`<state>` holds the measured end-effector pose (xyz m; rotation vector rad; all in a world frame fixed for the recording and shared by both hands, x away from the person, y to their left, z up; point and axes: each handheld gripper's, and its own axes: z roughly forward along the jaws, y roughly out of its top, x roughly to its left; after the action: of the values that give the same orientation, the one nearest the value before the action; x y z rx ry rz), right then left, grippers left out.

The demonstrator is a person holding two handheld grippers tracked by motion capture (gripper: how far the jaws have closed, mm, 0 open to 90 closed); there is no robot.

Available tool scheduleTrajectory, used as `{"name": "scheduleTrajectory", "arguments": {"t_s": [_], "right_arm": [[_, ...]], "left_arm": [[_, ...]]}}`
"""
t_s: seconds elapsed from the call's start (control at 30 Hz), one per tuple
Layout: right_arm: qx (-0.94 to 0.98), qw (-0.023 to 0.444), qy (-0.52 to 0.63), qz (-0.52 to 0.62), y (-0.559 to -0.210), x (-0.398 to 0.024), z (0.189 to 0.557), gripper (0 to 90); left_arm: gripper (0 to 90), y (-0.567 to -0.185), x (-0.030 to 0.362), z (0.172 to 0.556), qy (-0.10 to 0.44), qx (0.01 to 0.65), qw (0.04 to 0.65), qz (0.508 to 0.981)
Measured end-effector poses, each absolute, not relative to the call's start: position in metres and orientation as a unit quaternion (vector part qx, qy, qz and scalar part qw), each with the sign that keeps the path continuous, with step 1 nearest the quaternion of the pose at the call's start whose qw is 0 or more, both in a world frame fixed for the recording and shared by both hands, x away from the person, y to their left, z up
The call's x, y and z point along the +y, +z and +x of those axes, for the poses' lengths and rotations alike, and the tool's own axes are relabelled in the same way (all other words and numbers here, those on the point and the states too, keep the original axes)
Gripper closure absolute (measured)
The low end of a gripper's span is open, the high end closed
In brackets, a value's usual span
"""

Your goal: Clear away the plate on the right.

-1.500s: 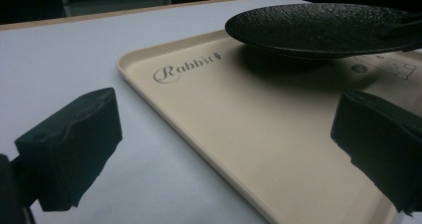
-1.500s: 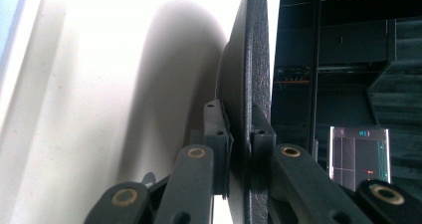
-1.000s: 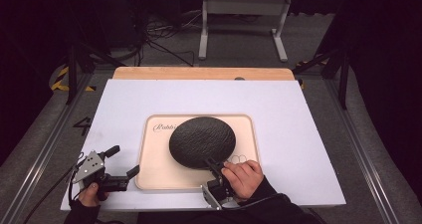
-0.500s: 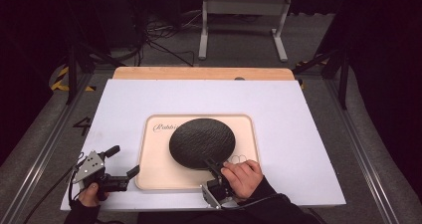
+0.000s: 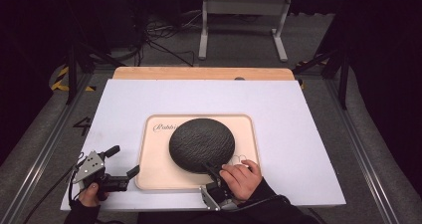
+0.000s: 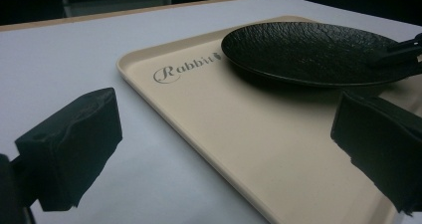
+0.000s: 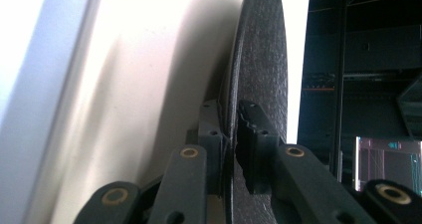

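Covering most of the worktop (image 5: pixel 298 134) is a pale sheet, with bare wood along the far edge; beyond it lie a grey floor, cables and a metal stand (image 5: pixel 244 15) in a dark room; on the cream tray (image 5: pixel 154 174) sits the black plate (image 5: pixel 201 144), its near rim clamped by the right gripper's (image 5: pixel 213 170) fingers; the left gripper (image 5: pixel 124 160), fingers apart, rests beside the tray.

That black plate (image 5: pixel 201 144) of mine is round with a rough, pebbly texture, sitting lower middle of the high view on a cream tray (image 5: pixel 149 171), its near rim pinched and tipped slightly.
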<state>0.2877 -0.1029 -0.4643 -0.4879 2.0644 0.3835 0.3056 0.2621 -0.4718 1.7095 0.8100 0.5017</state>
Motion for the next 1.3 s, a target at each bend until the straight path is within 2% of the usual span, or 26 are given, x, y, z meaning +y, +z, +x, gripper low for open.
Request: {"name": "scheduleTrajectory", "arguments": {"t_s": [0.7,1.07,1.3], "right_arm": [[0.860,0.440,0.175,-0.190,-0.469,-0.103,0.284,71.2],[0.861,0.407,0.255,-0.166,-0.451,-0.106,0.276,59.3],[0.861,0.369,0.327,-0.126,-0.435,-0.113,0.277,50.5]], "left_arm": [[0.4,-0.472,0.262,0.306,0.211,0.344,0.557,0.726],[0.4,-0.472,0.262,0.305,0.215,0.342,0.558,0.724],[0.4,-0.472,0.262,0.304,0.219,0.340,0.558,0.724]]}}
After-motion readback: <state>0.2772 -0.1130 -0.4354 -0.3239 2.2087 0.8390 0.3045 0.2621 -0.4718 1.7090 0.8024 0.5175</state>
